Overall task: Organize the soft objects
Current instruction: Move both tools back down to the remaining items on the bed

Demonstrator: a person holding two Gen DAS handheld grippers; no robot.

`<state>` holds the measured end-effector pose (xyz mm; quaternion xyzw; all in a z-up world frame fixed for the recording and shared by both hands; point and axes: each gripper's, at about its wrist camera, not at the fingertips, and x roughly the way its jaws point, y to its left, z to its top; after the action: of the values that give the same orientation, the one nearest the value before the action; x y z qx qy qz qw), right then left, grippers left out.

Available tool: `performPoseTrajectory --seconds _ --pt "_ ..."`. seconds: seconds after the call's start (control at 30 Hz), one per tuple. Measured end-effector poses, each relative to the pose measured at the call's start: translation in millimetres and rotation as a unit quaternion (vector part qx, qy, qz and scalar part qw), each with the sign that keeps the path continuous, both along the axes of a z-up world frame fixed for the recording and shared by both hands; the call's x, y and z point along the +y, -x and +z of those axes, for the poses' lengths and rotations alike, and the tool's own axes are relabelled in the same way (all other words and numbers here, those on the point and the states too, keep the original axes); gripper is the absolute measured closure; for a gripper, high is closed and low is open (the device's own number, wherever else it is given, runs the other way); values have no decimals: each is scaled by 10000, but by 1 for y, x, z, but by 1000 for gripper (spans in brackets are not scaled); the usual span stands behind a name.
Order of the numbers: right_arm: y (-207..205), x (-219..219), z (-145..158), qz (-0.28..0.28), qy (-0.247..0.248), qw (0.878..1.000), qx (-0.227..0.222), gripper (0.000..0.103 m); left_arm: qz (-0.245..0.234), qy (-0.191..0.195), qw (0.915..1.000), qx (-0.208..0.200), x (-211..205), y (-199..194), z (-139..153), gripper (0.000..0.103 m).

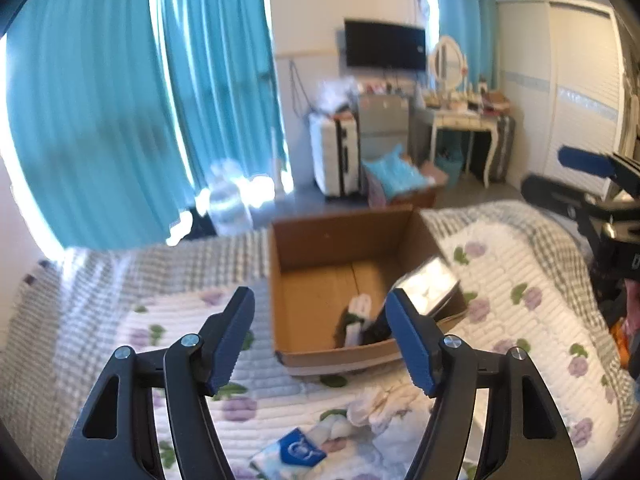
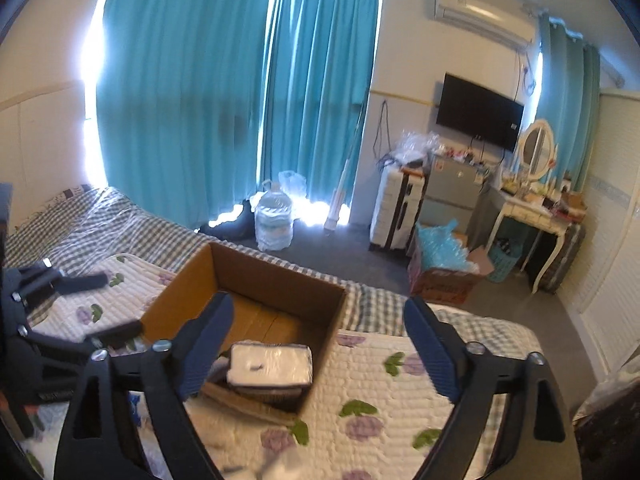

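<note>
Your left gripper [image 1: 320, 340] is held level with its jaws spread wide and nothing between them. Your right gripper [image 2: 320, 352] is spread just as wide, also empty, and sits off to the left one's right side.

**Quilted bed with a box and loose soft items**

The bed [image 1: 520, 280] is covered by a white quilted spread printed with purple flowers and green leaves, laid over a grey-and-white checked sheet [image 2: 120, 220] that shows along the far edge and toward the window side. An open cardboard box [image 1: 320, 236] sits directly on the quilt near the middle of the bed, flaps up. In front of the box, on the near part of the quilt, lies a crumpled white cloth [image 1: 384, 404]. Just beside it lies a soft pack with a blue label [image 1: 298, 450], touching or nearly touching the cloth.
</note>
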<state>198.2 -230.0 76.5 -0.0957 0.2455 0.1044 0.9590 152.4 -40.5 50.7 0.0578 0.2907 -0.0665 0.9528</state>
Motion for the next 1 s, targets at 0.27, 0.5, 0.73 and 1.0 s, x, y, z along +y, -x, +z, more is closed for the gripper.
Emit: performPoseTrajectory --seconds 0.27,0.5,0.73,1.0 --pt "92 -11 53 157 254 9992 -248 0 378 -60 9979 -526 9 78 39 22" --pt "152 -4 20 524 577 9968 178 0 792 -70 9960 -399 10 114 6 22" --pt "154 2 -93 848 928 9847 1208 0 998 -156 9949 -5 -3 121 -58 22" --pt "122 7 -189 810 1151 9654 2194 0 1161 -125 9903 747 -10 98 -129 22"
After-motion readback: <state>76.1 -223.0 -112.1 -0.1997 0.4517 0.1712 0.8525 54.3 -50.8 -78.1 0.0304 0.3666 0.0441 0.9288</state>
